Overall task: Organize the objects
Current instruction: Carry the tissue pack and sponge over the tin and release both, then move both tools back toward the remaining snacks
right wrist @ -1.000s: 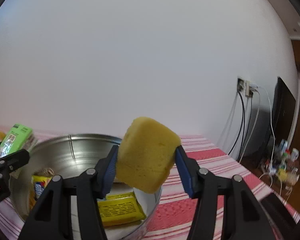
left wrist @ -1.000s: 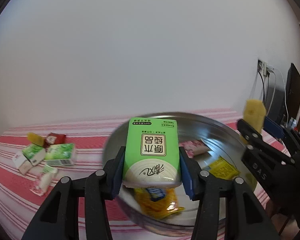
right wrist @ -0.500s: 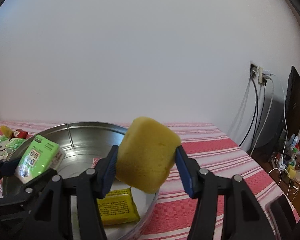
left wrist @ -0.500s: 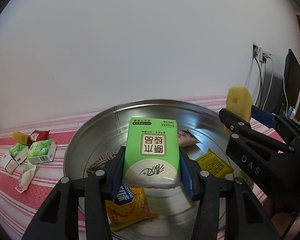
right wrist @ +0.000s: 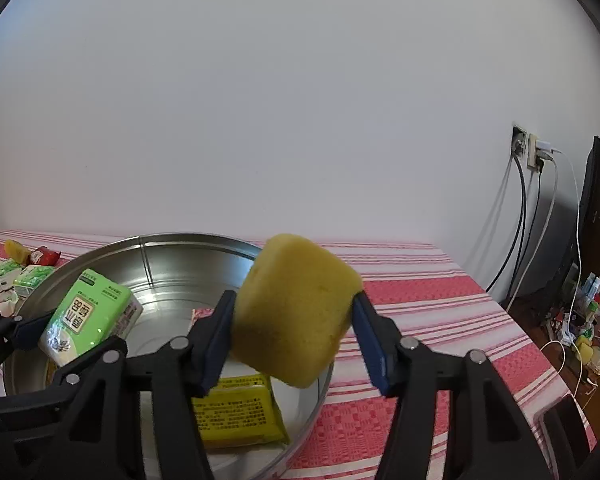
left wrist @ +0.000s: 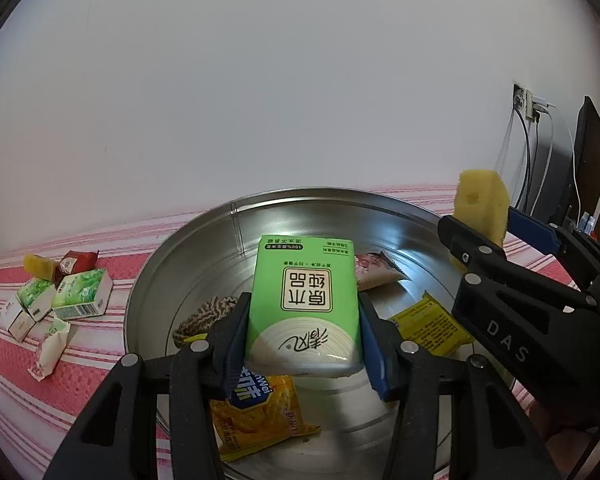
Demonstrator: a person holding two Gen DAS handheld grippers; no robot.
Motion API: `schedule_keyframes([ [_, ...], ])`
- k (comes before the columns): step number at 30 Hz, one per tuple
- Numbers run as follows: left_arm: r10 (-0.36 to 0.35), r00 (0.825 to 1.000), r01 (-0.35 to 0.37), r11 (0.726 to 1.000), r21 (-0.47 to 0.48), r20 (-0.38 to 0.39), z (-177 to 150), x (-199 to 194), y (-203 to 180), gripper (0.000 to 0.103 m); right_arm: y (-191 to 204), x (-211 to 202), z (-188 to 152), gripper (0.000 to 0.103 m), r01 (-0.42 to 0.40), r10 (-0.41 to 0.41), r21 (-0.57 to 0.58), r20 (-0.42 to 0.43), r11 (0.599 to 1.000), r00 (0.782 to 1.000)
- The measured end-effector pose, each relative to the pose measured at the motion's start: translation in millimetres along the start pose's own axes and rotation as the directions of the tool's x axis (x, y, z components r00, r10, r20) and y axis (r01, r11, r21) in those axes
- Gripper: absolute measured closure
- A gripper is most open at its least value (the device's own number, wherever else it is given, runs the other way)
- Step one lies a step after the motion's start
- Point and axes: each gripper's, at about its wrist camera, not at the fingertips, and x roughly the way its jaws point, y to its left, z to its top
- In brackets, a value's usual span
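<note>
Both tongs' jaws have just been easing apart: the left tongs clasp the tissue pack over the basin, the right tongs the sponge (above the rim), which could bounce onto the counter.

Both hand-held gripper jaws easing open; tissue pack now over basin

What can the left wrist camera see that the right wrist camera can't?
Only the left wrist view shows the yellow cracker packet and the brown-and-white woven thing lying in the metal basin.

Only the right wrist view shows the clutter of bottles and a mug on the floor, and the table's far right corner.

Both show the green tissue pack pinched in the left tool, the yellow sponge in the right tool, and the wall socket.
</note>
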Motion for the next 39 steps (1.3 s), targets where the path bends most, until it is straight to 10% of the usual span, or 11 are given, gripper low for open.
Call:
schedule_keyframes([
  [6, 0.013, 1.0, -0.013, 1.0, -0.02, 0.017, -0.4, -4.9, 0.7, 0.014, -6.0, -10.2, 0.2, 0.004, 0.013, -0.014, 0.031, 0.048, 0.999, 0.999],
  [24, 0.189, 0.966, -0.185, 0.982, -0.04, 0.175, 0.8, -27.4, 28.9, 0.014, -38.1, -23.1, 7.1, 0.004, 0.031, -0.072, 0.215, 0.185, 0.976, 0.98],
  [39, 0.246, 0.95, -0.24, 0.969, -0.057, 0.192, -10.1, -41.0, 64.3, 0.014, -54.6, -25.5, -0.7, 0.003, 0.119, -0.169, 0.323, 0.134, 0.939, 0.976],
])
